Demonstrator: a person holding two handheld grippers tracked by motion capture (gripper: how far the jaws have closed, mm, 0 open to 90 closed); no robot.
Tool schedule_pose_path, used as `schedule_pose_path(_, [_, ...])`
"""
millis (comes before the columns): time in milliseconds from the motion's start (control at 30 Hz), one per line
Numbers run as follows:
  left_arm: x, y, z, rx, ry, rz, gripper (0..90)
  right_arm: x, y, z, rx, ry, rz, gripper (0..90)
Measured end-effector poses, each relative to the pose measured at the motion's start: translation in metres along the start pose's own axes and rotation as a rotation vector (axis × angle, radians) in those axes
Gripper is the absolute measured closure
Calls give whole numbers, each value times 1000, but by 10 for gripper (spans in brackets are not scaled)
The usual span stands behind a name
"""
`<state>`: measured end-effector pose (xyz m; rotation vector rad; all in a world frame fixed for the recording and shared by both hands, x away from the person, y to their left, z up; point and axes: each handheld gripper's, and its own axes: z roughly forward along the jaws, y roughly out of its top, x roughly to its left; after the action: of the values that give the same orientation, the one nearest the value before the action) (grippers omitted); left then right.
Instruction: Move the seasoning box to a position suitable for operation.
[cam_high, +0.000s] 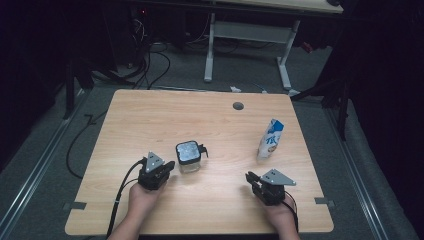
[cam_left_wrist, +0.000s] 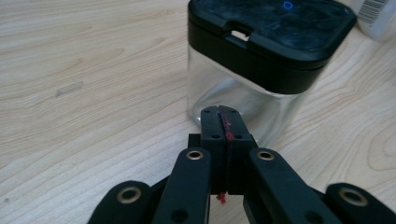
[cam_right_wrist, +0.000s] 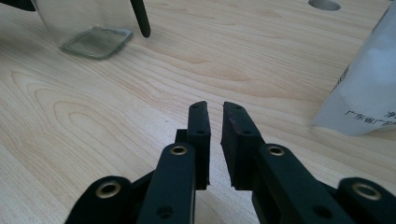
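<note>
High view
Worktop: a light wooden rectangular worktop (cam_high: 150, 115) with a small round grey hole (cam_high: 238, 106) near its 12 o'clock edge.
Jar: a square clear glass jar with a black lid (cam_high: 188, 156) stands upright a little toward 7 o'clock of the worktop's middle; a thin black stick (cam_high: 203, 149) juts from its 3 o'clock side.
Carton: a white and blue carton (cam_high: 270, 139) stands upright, leaning a little, at 3 o'clock of the jar and well apart from it.
Left tongs: the black left tongs (cam_high: 169, 165), held in the person's left hand (cam_high: 142, 199), point toward the jar from its 8 o'clock side, just beside it.
Right tongs: the black right tongs (cam_high: 250, 176), held in the right hand (cam_high: 278, 211), lie at 6 o'clock of the carton, near it, pointing toward 10 o'clock.

Left gripper view
Left tongs: the left tongs (cam_left_wrist: 223, 112) have their jaws pressed together with nothing between; a red smear runs along the seam.
Jar: the jar (cam_left_wrist: 252, 70) stands right ahead at 12 o'clock, its glass wall just beyond the tips; I cannot tell whether they touch.

Right gripper view
Right tongs: the right tongs (cam_right_wrist: 215, 108) stand slightly apart, a narrow gap between the jaws, holding nothing.
Jar: the glass base of the jar (cam_right_wrist: 93, 37) sits at 10 o'clock, well off.
Carton: the carton (cam_right_wrist: 364, 88) rises at 2 o'clock, near the tips, bearing small printed characters.
</note>
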<state>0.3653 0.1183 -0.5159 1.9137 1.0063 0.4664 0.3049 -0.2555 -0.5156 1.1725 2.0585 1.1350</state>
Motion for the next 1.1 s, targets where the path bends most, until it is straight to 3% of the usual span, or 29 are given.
schedule_pose_path(433, [-9, 0, 4, 6, -19, 14, 895, 0, -1, 0, -7, -16, -9, 745])
schedule_pose_path(800, [-31, 3, 13, 12, -68, 49, 881, -2, -2, -2, -14, -21, 0, 731])
schedule_pose_path(900, [-33, 2, 13, 13, -63, 53, 865, -2, -2, -2, -14, -22, 0, 730])
schedule_pose_path(1000, [-22, 1, 8, 2, -33, 24, 864, -2, -1, -3, -14, -22, 4, 730])
schedule_pose_path(1100, [-3, 4, 5, -10, 29, -10, 872, -2, -1, -3, -12, -28, 11, 737])
